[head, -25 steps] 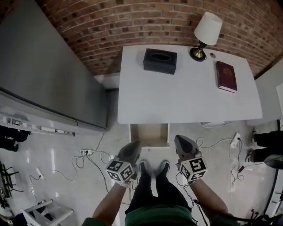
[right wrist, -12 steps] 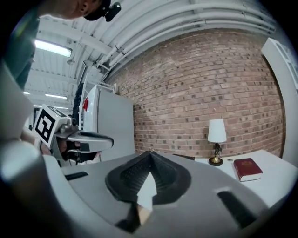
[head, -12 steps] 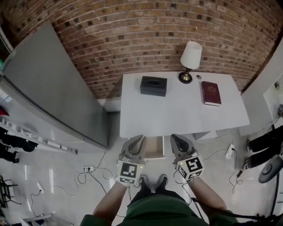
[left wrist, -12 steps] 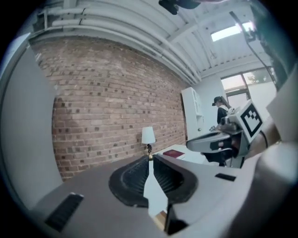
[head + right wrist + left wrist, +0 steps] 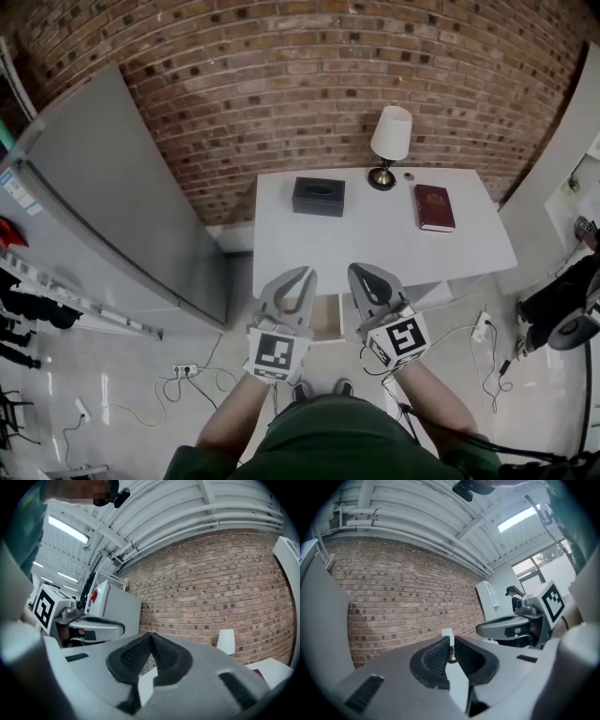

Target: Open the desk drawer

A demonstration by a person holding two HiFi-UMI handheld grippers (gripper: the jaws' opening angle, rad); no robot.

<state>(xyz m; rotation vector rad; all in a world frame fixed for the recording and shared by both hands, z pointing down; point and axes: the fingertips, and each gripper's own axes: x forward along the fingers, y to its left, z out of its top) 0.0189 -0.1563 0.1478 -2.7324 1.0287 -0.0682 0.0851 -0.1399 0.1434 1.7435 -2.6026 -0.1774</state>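
Note:
A white desk (image 5: 375, 239) stands against the brick wall. Its drawer (image 5: 326, 317) is pulled out under the front edge, and a strip of its brown inside shows between my two grippers. The left gripper (image 5: 302, 273) and the right gripper (image 5: 360, 268) are held up side by side in front of the desk, clear of the drawer and touching nothing. In the left gripper view the jaws (image 5: 449, 641) are together with nothing held. In the right gripper view the jaws (image 5: 151, 635) meet at the tips, also with nothing held.
On the desk are a black tissue box (image 5: 318, 196), a white-shaded lamp (image 5: 390, 139) and a red book (image 5: 434, 207). A tall grey cabinet (image 5: 112, 206) stands to the left. A power strip (image 5: 185, 369) and cables lie on the floor. White furniture stands at the right.
The desk now looks smaller and farther off. Both grippers have risen from beside the drawer to level with the desk's front edge. The drawer has stayed open.

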